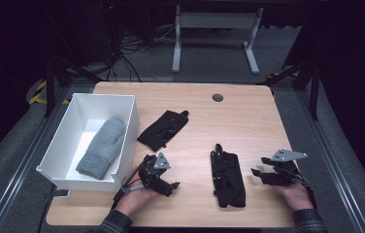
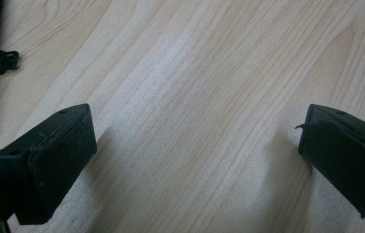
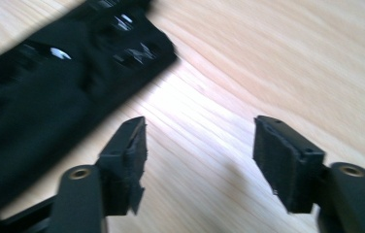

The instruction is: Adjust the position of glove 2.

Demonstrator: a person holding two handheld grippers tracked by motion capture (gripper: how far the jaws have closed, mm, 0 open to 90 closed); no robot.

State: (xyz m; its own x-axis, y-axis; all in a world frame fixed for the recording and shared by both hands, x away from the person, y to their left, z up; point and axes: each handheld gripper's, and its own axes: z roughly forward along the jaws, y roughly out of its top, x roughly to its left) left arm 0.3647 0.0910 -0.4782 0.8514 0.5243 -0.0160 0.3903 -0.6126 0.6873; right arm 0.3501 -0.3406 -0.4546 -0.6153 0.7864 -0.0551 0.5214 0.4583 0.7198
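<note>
Right gripper point(image 1: 257, 174) sits low over the table point(image 1: 248, 121) at the near right, jaws spread wide, nothing between them but bare wood. In the right gripper view the two black pads point(image 3: 131, 150) stand well apart, clear of the cloth, and the near black glove point(image 3: 49, 92) lies just beyond the left pad, blurred, not touched. From above, that glove point(image 1: 227, 175) lies flat on the table between the two hands, fingers pointing away from the person, with the right gripper just beside its right edge.

Left gripper point(image 1: 171, 187) rests at the near left, held in the person's left hand point(image 1: 134, 199), just beside the near corner of the white bin point(image 1: 132, 127). Its jaws are released too, wide apart, with plain tabletop between them in the left gripper view; a dark edge shows at the far left of that view, too little to tell what it is.

Now the count. Black gloves: two. One is the near one by the right gripper, the other point(image 1: 163, 128) lies farther back, beside the bin's right wall. Grey mitten point(image 1: 102, 148): one, lying inside the bin. Bins: one. Grippers: two, both empty.
</note>
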